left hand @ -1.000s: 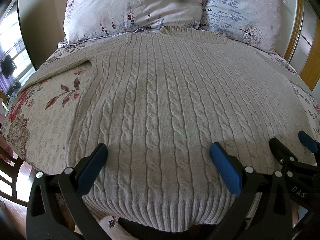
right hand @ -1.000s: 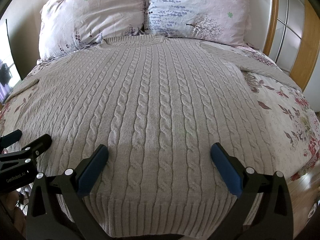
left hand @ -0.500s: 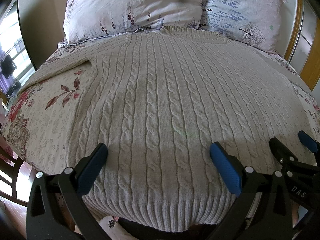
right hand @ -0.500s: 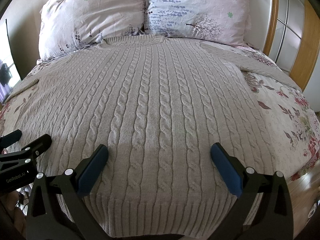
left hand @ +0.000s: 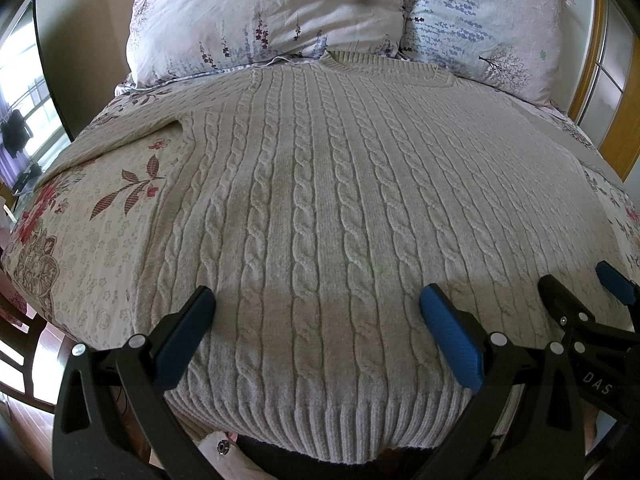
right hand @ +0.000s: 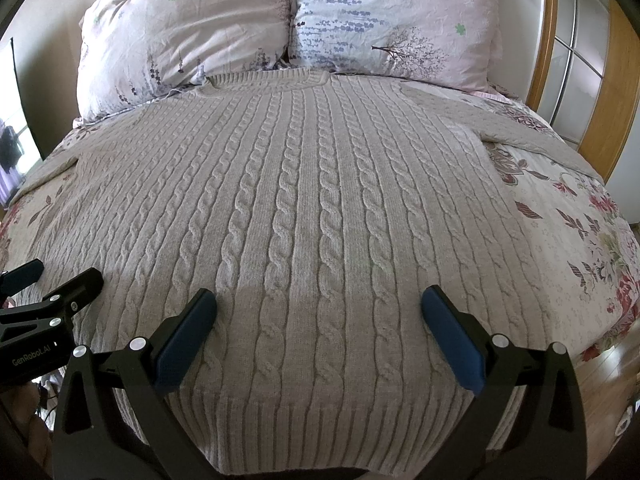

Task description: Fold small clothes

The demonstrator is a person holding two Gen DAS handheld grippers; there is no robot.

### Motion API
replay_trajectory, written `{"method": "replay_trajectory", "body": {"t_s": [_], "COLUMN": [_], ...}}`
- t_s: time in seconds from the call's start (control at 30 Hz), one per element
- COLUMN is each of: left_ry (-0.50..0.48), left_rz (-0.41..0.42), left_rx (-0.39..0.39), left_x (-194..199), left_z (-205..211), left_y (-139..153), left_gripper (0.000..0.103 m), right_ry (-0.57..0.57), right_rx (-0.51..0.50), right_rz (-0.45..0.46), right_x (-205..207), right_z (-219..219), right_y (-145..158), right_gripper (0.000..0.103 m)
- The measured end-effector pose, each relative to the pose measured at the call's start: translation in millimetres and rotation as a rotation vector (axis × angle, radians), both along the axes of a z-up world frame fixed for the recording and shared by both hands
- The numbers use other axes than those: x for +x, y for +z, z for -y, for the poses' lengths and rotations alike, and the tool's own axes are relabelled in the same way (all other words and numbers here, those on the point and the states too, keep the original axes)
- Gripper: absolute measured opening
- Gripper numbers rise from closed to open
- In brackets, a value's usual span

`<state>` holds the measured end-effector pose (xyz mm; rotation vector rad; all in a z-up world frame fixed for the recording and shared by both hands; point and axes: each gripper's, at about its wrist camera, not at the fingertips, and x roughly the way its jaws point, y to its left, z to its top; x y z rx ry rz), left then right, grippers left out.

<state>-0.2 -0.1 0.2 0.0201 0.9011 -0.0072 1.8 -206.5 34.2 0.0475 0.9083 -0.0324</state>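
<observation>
A beige cable-knit sweater (left hand: 320, 184) lies flat and face up on the bed, neck toward the pillows, ribbed hem at the near edge. It also fills the right wrist view (right hand: 312, 208). One sleeve (left hand: 120, 136) runs off to the left, the other (right hand: 516, 132) to the right. My left gripper (left hand: 316, 316) is open and empty, hovering over the hem's left half. My right gripper (right hand: 318, 316) is open and empty over the hem's right half. Each gripper shows at the edge of the other's view.
Two floral pillows (left hand: 264, 16) (right hand: 396, 16) stand at the head of the bed. A floral bedspread (left hand: 80, 232) lies under the sweater. A wooden-framed panel (right hand: 576, 64) stands at the right, a window (left hand: 24, 92) at the left.
</observation>
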Motion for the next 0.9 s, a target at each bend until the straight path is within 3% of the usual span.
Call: {"method": "replay_trajectory", "body": {"t_s": [0.57, 0.9], "left_ry": [-0.007, -0.032], "left_rz": [-0.03, -0.052], "left_rx": [0.001, 0.014], "left_x": [3.3, 18.6], "left_z": [0.2, 1.0], "left_y": [2.9, 4.2], "left_gripper": [0.101, 0.101], "right_ry": [0.024, 0.149], "right_rx": [-0.001, 0.01], "right_rz": [-0.026, -0.027], "right_x": [4.4, 9.7], "right_z": [-1.4, 4.4], "right_y": [0.4, -0.1], "right_gripper": [0.102, 0.102]}}
